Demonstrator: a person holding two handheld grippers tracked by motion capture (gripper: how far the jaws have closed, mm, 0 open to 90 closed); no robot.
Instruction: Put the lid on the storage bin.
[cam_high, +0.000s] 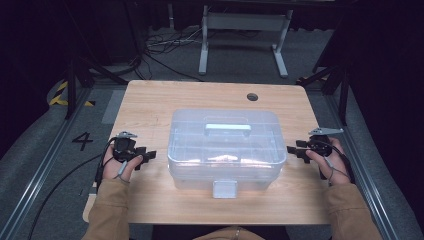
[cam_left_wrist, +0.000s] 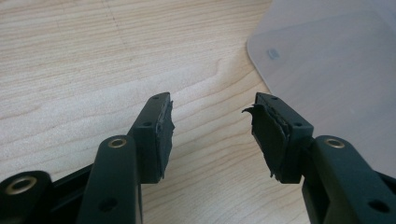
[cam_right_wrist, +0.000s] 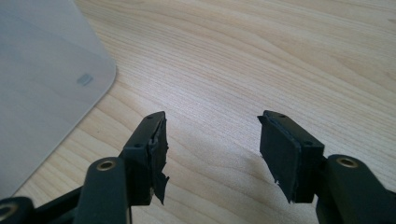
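A light wooden desk (cam_high: 150, 100) carries a clear lidded plastic box (cam_high: 226, 150) at the frame's centre, lying directly on it.

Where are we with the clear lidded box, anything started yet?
Done: nothing visible; the clear box sits shut on the table, lid handle flat, front latch down. In hand: the left tongs and right tongs flank its two ends, both open and empty, apart from the walls. Left: presumably closing in, then lifting or opening it.
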